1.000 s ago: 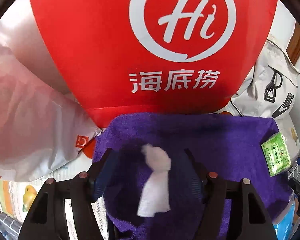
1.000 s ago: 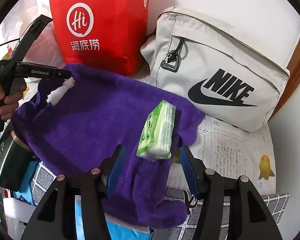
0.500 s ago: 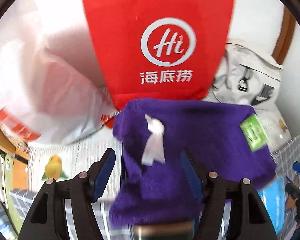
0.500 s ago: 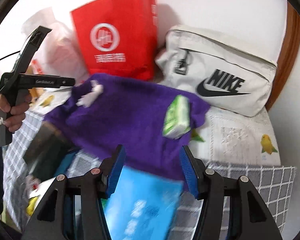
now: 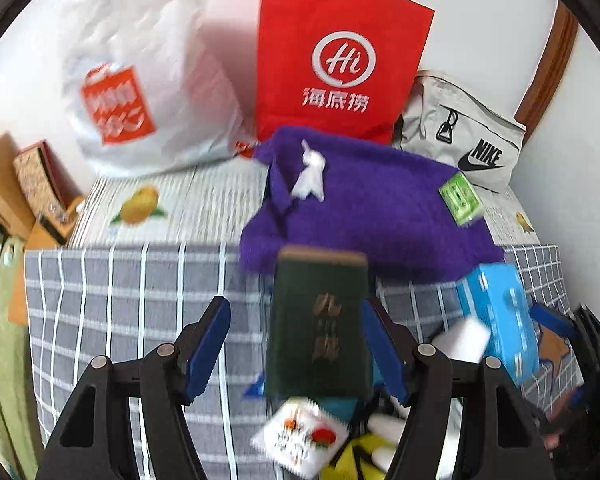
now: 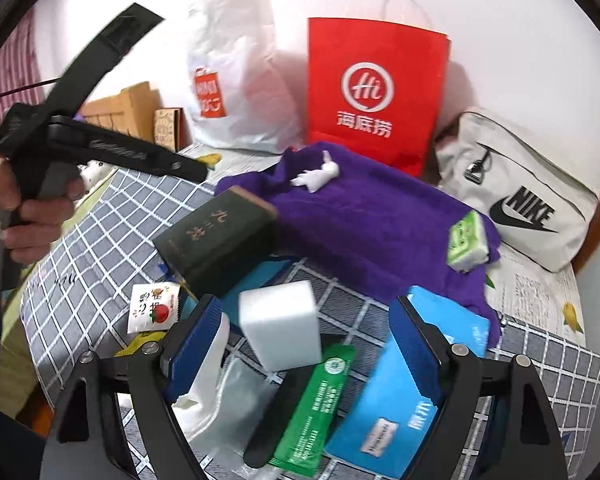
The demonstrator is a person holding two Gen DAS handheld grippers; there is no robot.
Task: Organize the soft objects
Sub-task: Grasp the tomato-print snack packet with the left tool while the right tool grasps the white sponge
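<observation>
Both grippers hang spread w/ nothing held, left gripper (image 5: 296,348) and right gripper (image 6: 304,348), and the purple towel (image 6: 364,224) lies ahead, long axis crosswise, w/ the white sponge (image 6: 280,324) nearest the right fingers.

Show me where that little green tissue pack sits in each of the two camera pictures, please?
Left wrist view: the green tissue pack lies right of centre, on the right edge of the purple towel.
Right wrist view: the pack is right of centre, at the towel's right end, below the grey Nike bag.
Shared landmark: the red Hi paper bag behind the towel.
</observation>
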